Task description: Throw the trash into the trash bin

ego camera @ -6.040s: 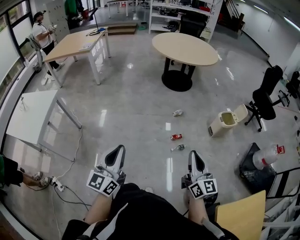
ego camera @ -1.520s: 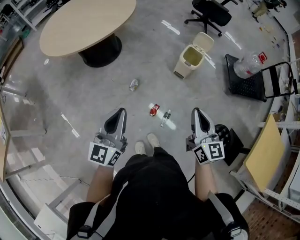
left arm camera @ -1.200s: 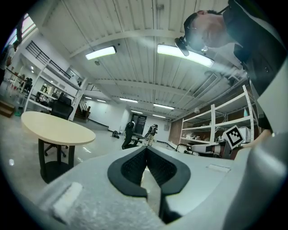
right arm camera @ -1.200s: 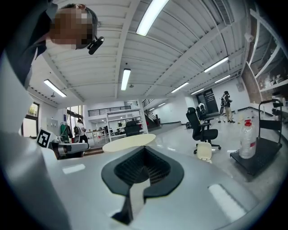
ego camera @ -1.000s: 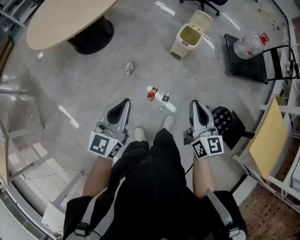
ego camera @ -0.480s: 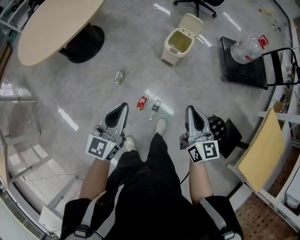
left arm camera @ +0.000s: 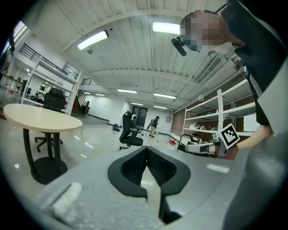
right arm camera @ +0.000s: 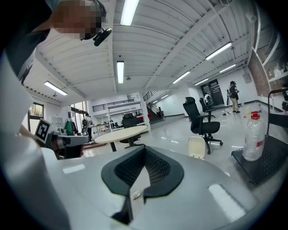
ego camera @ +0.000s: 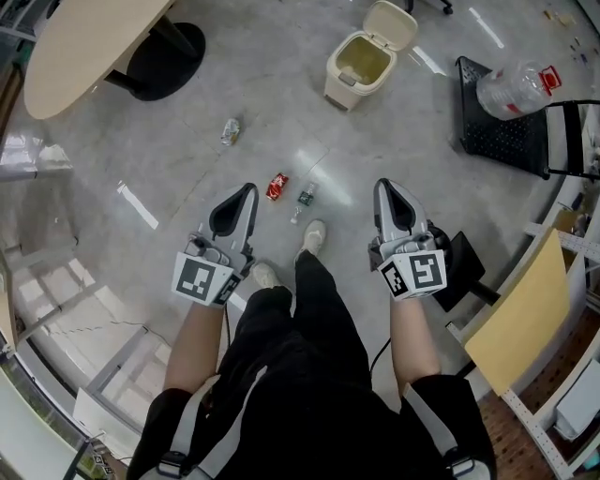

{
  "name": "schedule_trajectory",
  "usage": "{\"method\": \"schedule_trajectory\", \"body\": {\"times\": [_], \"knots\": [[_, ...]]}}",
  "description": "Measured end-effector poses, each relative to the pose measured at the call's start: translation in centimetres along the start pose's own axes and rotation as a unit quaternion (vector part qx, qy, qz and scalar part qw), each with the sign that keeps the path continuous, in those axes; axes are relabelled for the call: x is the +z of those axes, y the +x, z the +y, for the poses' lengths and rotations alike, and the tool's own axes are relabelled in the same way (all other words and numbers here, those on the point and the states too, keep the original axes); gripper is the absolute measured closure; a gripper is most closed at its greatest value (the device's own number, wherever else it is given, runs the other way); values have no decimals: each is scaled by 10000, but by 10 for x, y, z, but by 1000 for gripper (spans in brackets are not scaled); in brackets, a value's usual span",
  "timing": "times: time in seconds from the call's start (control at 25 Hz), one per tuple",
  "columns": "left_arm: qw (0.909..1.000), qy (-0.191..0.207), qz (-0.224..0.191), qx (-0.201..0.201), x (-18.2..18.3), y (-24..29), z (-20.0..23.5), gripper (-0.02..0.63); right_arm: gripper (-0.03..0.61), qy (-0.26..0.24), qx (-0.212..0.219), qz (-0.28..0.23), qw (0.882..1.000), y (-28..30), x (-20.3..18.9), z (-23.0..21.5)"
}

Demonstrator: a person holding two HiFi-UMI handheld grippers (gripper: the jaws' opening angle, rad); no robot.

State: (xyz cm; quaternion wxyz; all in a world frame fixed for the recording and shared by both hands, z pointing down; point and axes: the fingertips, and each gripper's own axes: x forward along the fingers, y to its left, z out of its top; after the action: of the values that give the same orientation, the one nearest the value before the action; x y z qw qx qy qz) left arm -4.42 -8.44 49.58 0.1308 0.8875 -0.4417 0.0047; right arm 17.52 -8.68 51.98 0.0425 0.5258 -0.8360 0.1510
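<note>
Person stands on a grey polished floor [ego camera: 187,141], both arms out in front, one set of tongs per hand. L tongs [ego camera: 246,190]: jaws pressed together along one seam, nothing btwn the pads, so empty. R tongs [ego camera: 386,187]: same, fully closed, holding nothing. Both point fwd, roughly level and well above the floor, w/ marker cubes twd the body. Trash is all on the floor, none picked up. Red can [ego camera: 277,187] lies on its side just ahead of the L tongs' tip in head view. Small bottle [ego camera: 302,199] w/ dark cap lies right beside it, the two nearly touching. Crushed can [ego camera: 231,131] lies further out to the left, apart from that pair. Trash bin [ego camera: 336,86], beige, stands upright beyond the trash w/ flip lid [ego camera: 392,23] raised and opening facing up; it is well apart from both tongs. One shoe [ego camera: 312,237] is planted just short of the small bottle. Oval desk [ego camera: 84,42] on a black pedestal base [ego camera: 164,47] sits at upper left. Right of the bin is a black platform [ego camera: 487,131] carrying a big clear water bottle [ego camera: 514,89] w/ red label. R gripper view shows a black office chair [right arm camera: 202,121] behind the bin. Tan board [ego camera: 516,328] at far right, nr the R arm.
</note>
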Motion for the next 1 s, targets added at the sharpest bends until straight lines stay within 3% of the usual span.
{"method": "schedule_trajectory", "body": {"times": [0.2,0.4,0.8,1.0], "knots": [[9996,-70,258,-48,-46,1,2,611,572,75,115,247,9996,7,-45,6],[9991,-72,394,-140,-100,-11,4,611,572,-2,290,617,9977,16,-118,18],[9999,24,28,-131,-224,-7,69,611,572,-422,723,564,9949,86,-246,10],[9990,-261,-290,-228,-303,17,105,611,572,-715,878,503,9923,133,-319,-13]]}}
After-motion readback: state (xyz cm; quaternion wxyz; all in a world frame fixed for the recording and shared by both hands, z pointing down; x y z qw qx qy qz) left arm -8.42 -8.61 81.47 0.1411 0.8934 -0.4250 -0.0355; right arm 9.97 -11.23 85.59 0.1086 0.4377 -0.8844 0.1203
